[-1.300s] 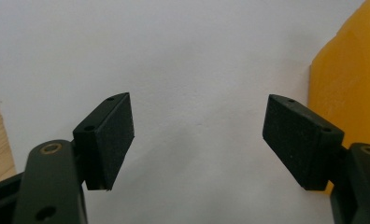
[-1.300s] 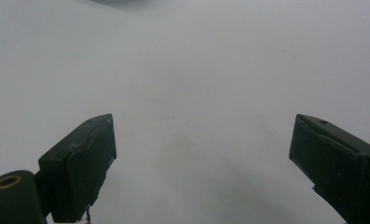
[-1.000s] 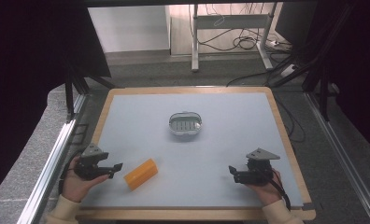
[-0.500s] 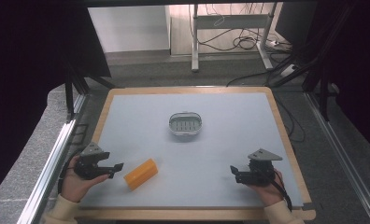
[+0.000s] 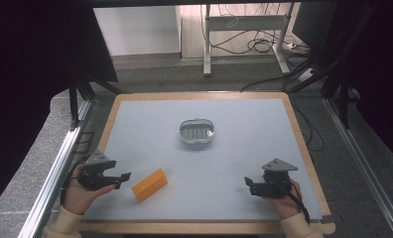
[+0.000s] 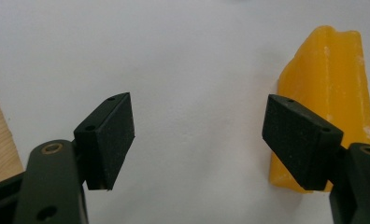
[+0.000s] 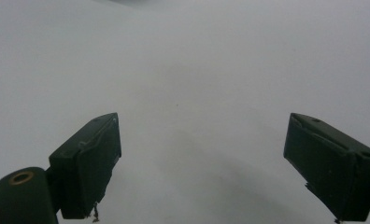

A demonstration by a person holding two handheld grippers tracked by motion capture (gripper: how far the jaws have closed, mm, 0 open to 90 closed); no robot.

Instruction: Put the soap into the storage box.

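High view: pale counter [image 5: 264,148] with a wooden rim. Left tongs [image 5: 120,177] sit near the front left corner in the person's left hand [image 5: 78,196], tips pointing at an orange-yellow block [image 5: 149,184] that lies flat just beside them, apart, not touching. Right tongs [image 5: 248,184] rest near the front right, well apart from the block, with nothing near their tips. A small oval metal dish [image 5: 197,133] stands mid-counter, well beyond the block, nothing resting in it as far as can be told. Left gripper view: left tongs [image 6: 199,140] stand wide apart over bare counter; the block [image 6: 330,98] lies off to the right, behind the right-hand pad, not between the pads. Right gripper view: right tongs [image 7: 202,163] also wide apart, bare counter ahead, nothing held. Judgement: work is at its very start. The block is not yet gripped or lifted; the left tongs must first line up on it and close. If the dish is its destination, the whole carry is left.
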